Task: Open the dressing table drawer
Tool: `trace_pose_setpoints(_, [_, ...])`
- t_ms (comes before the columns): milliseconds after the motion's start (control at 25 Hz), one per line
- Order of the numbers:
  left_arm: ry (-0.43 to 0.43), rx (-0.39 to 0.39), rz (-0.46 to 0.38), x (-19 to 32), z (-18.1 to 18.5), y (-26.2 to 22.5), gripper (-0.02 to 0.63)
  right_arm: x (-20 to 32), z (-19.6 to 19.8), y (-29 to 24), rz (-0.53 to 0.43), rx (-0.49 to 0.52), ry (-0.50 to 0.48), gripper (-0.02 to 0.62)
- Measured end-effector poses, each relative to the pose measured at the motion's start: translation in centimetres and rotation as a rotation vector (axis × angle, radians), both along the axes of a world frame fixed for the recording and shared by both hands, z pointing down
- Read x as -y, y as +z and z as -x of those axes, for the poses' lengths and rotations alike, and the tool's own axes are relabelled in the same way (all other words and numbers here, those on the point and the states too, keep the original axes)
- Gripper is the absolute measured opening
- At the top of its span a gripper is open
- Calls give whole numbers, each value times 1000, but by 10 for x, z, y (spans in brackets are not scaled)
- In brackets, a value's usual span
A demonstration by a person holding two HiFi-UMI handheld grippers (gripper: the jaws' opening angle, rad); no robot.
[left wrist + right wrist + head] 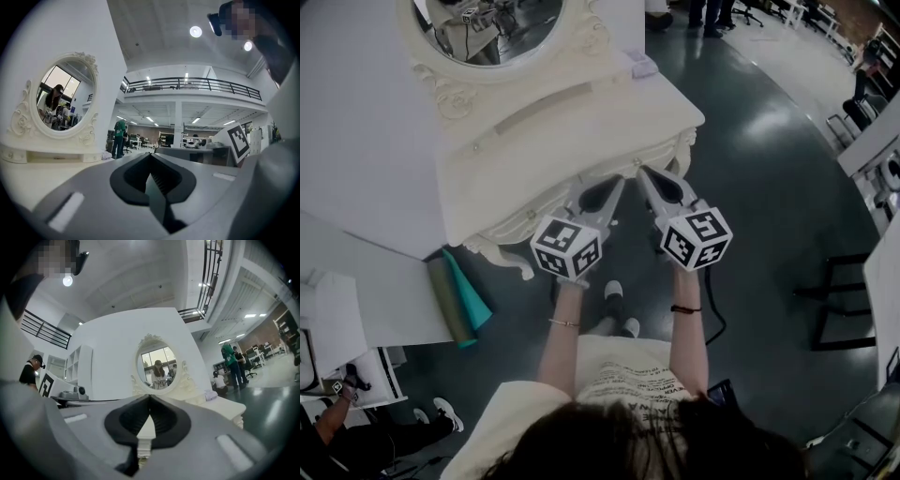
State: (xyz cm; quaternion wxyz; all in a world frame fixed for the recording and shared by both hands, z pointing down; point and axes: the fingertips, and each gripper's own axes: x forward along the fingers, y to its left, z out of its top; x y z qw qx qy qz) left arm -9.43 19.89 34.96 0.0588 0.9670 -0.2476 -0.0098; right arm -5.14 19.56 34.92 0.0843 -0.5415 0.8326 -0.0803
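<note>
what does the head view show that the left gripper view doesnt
Only the head view: the teal roll on the floor, the person's forearms and white shoes. Only the left gripper view: the balcony railing, ceiling lights and a person in green. Both: the oval mirror, the cream dressing table and the left gripper, jaws together.

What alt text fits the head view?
Seen from above, a person holds the grey left gripper and right gripper pointing at the front edge of a cream carved dressing table with an oval mirror.
</note>
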Motion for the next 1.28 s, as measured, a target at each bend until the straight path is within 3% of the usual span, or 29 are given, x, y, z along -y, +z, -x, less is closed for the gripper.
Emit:
trace_pose_setpoints(640, [-5,-23,8,74,-15,0,-2,73,-12,8,32,8,-14,3])
trace_pose_setpoints(1280, [46,-41,4,144,-17,-8,-2,147,-6,9,52,-57,3,3])
